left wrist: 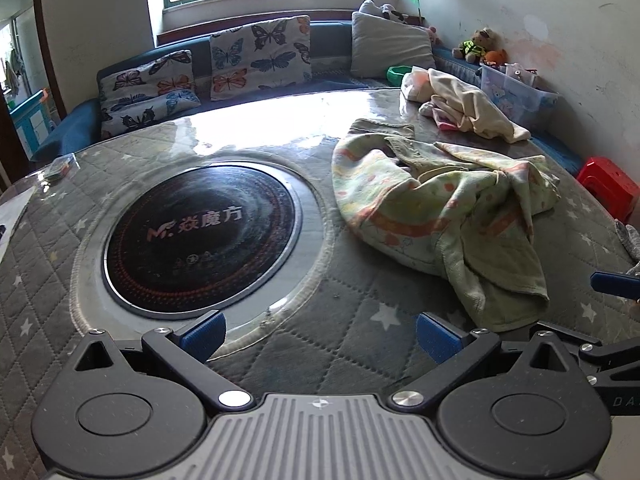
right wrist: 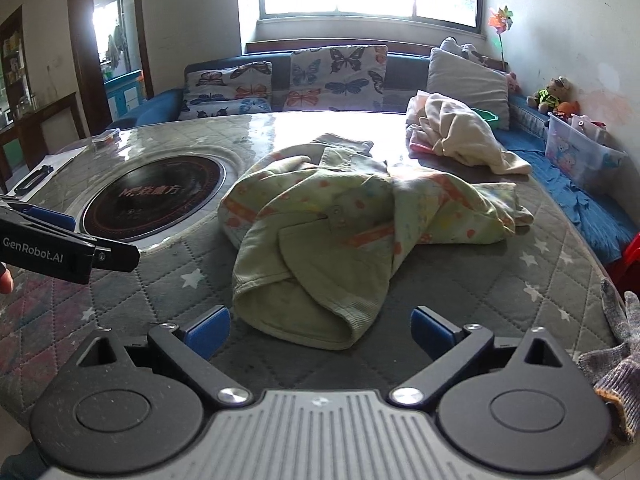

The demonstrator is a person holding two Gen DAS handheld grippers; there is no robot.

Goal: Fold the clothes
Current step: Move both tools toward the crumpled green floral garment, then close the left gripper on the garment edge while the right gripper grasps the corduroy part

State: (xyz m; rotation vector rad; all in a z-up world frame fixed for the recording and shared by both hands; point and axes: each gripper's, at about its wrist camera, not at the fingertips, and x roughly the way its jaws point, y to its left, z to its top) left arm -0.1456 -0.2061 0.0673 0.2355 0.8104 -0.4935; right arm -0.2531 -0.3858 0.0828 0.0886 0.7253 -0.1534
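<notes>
A crumpled light-green garment with orange print (left wrist: 440, 204) (right wrist: 344, 224) lies bunched on the quilted table. My left gripper (left wrist: 320, 338) is open above the table's near edge, left of the garment, with nothing between its blue pads. My right gripper (right wrist: 320, 330) is open too, just short of the garment's nearest hem, not touching it. The left gripper's body (right wrist: 60, 248) shows at the left of the right wrist view. A cream and pink pile of clothes (left wrist: 464, 104) (right wrist: 456, 132) sits at the table's far right.
A round black cooktop (left wrist: 200, 236) (right wrist: 156, 200) is set into the table (left wrist: 340, 364). Behind it runs a blue sofa with butterfly cushions (left wrist: 260, 56). A clear storage bin (right wrist: 580, 152), soft toys and a red stool (left wrist: 608, 186) stand at the right. A knit glove (right wrist: 616, 360) lies near the right edge.
</notes>
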